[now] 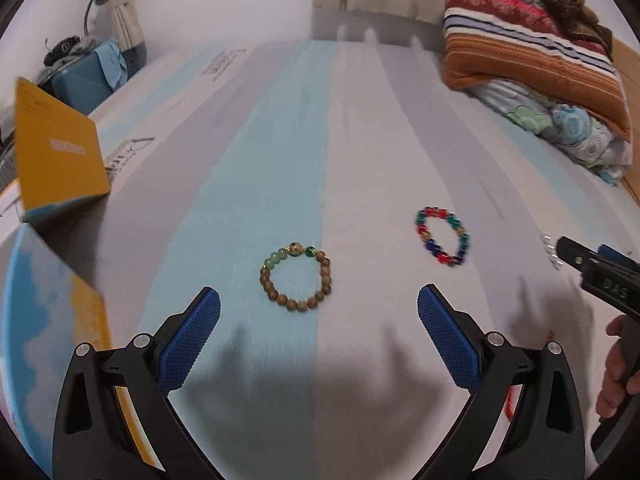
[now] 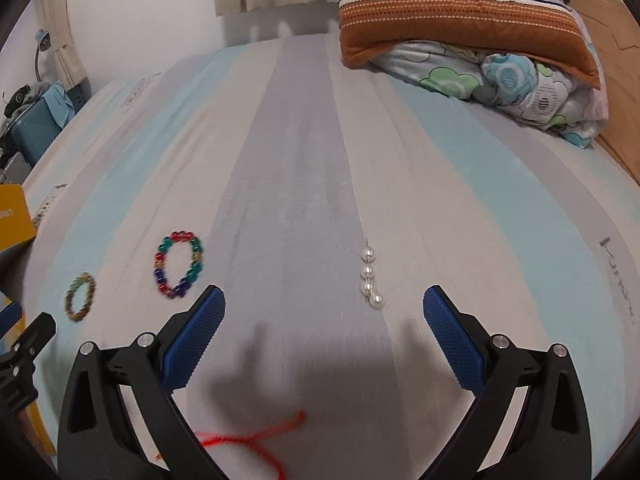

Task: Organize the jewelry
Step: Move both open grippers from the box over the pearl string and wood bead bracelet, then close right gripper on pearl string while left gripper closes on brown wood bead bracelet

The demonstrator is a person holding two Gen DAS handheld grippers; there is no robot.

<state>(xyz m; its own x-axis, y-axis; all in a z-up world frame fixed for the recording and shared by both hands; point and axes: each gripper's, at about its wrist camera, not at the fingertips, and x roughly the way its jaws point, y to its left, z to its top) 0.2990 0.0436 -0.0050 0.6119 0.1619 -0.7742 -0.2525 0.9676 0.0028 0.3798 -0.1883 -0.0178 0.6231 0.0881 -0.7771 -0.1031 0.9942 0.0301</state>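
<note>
Left gripper (image 1: 319, 312) I've got spread wide, hovering low over the wooden bead bracelet (image 1: 296, 277) on the bed (image 1: 280, 140). Right gripper (image 2: 324, 312) is spread too, pointed at the pearl string (image 2: 371, 278).

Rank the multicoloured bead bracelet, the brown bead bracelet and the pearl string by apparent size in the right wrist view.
1. Multicoloured bead bracelet, the widest loop.
2. Pearl string and brown bead bracelet: similar length, not ranked. The brown one sits at the fisheye edge and is blurred, so it probably appears squeezed.
</note>
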